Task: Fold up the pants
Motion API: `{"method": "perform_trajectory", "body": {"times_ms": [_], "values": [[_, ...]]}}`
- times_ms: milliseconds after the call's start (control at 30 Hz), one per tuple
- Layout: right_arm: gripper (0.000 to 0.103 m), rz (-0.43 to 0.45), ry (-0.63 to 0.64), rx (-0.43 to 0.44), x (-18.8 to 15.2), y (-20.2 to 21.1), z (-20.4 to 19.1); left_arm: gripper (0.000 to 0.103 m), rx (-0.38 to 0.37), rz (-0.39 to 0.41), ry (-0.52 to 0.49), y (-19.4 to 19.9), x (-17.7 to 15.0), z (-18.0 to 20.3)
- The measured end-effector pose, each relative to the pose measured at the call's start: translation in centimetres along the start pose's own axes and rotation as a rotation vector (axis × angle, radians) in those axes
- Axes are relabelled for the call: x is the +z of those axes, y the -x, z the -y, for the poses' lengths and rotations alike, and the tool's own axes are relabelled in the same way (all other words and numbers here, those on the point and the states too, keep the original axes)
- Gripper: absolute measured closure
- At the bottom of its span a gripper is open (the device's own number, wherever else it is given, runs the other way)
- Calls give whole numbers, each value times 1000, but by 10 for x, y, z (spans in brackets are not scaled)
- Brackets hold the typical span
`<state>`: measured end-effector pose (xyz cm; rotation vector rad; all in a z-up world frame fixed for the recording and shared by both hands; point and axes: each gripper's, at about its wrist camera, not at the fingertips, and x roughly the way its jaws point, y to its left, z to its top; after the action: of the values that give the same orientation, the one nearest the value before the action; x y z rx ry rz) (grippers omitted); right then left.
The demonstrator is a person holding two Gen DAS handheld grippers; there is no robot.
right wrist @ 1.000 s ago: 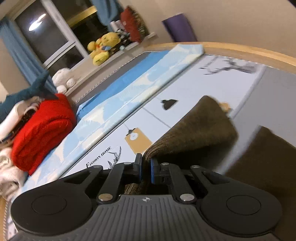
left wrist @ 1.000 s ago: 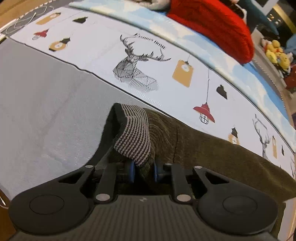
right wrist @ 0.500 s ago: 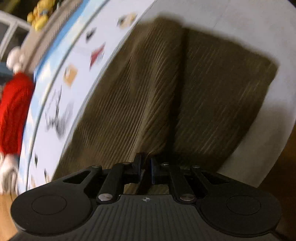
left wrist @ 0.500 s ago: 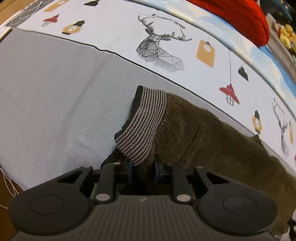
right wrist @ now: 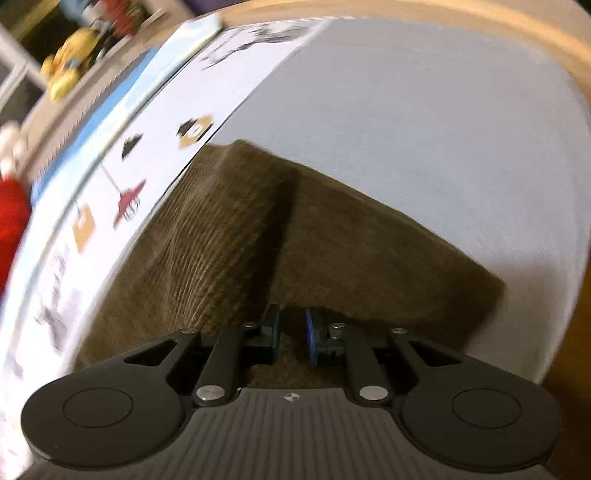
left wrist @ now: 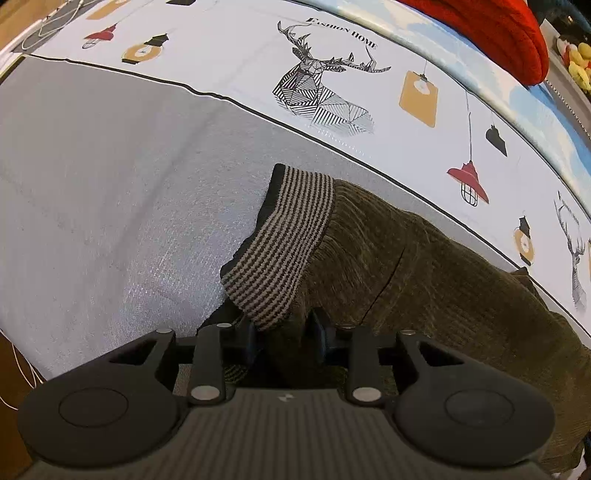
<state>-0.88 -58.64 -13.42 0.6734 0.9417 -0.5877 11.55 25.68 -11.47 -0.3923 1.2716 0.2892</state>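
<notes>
Olive-brown corduroy pants lie on the grey part of the bed cover, with a striped knit waistband at their left end. My left gripper has its jaws parted around the bunched waistband corner, with fabric between them. In the right wrist view the pants lie folded over, with a crease down the middle. My right gripper sits at the near edge of the fabric with a small gap between its jaws, and nothing is pinched.
The bed cover is grey near me, with a white band printed with deer and lamps beyond. A red knitted item lies at the far edge. Yellow plush toys sit on a ledge. A wooden bed frame rims the right side.
The left jaws have widened around the waistband, which now rests lower on the bed. The right gripper has laid the pant fold down and its jaws have parted slightly, releasing the fabric.
</notes>
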Motion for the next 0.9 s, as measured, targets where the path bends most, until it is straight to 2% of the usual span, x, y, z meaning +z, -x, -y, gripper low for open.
{"method": "perform_trajectory", "body": {"times_ms": [67,100,200,233,300,367,433,500,733,767,833,867,900], "values": [[86,30,51,21,5,-4,-11,70,-2,-2,0,-1,0,-1],[87,52,64,82,6,-3,-22,70,-3,-2,-2,-1,0,-1],[87,119,152,394,10,8,-47,70,-6,-5,-5,-2,1,-1],[85,131,143,412,10,9,-50,70,-6,-6,-4,-2,0,-1],[76,110,67,304,14,-2,-45,70,0,-10,-13,-4,0,0],[73,89,23,231,15,-10,-40,69,4,-9,-22,-4,1,2],[68,89,18,233,16,-15,-43,67,5,-7,-30,-5,1,3],[55,79,13,257,15,-19,-46,64,6,-11,-37,-6,1,3],[54,85,-38,244,18,-26,-56,62,-23,-20,0,-8,0,-4],[56,88,-40,249,17,-25,-54,62,-31,-25,13,-8,0,-7],[75,99,-25,259,18,-22,-59,62,-50,-32,42,-9,1,-12],[93,115,-20,254,19,-19,-61,61,-59,-34,56,-9,1,-13],[94,134,-26,263,20,-13,-61,60,-69,-37,70,-9,1,-15]]}}
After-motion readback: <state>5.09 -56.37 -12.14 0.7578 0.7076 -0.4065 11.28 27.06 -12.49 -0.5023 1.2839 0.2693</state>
